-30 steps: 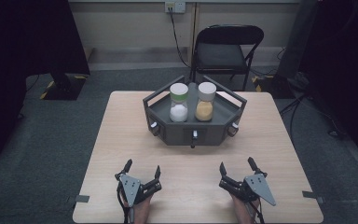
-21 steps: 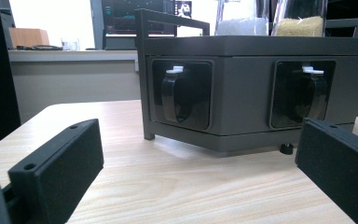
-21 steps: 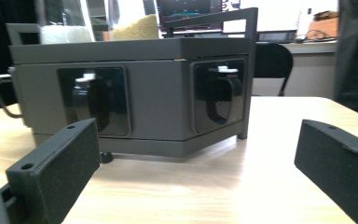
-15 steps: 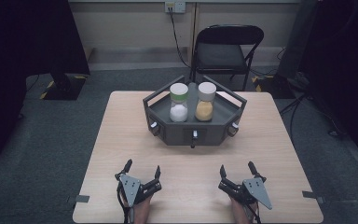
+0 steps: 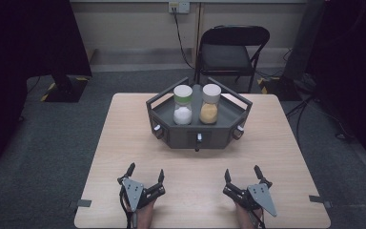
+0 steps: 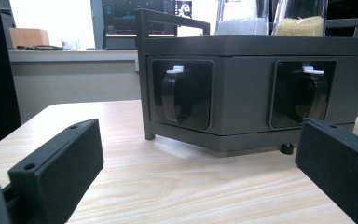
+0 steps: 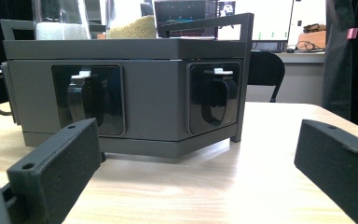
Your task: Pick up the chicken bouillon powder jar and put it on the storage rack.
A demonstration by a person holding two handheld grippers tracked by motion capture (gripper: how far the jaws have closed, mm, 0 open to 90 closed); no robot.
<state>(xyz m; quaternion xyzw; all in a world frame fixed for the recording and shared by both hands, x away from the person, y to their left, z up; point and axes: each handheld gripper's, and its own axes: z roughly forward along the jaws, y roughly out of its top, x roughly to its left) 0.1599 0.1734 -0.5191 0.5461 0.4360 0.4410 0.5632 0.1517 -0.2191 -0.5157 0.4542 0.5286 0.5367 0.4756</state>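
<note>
A dark grey six-sided caddy [image 5: 181, 136] stands at the middle of a light wooden table [image 5: 124, 143]. It holds two jars: one with white powder [image 5: 182, 105] on the left and one with yellow grains [image 5: 210, 104] on the right. Knobs sit in recesses on its front faces, such as the left knob [image 6: 179, 95] and the right knob [image 7: 214, 98]. My left gripper [image 5: 145, 172] rests near the table's front edge, open with nothing between its jaws. My right gripper [image 5: 242, 172] rests open and empty beside it. Both point at the caddy, well short of it. The left gripper [image 6: 198, 142] and the right gripper [image 7: 198, 140] show wide gaps between their jaws.
A black folding chair [image 5: 231, 52] stands behind the table. Dark curtains hang at both sides, and cables run to a wall socket [image 5: 178, 6]. Bare tabletop lies between the grippers and the caddy.
</note>
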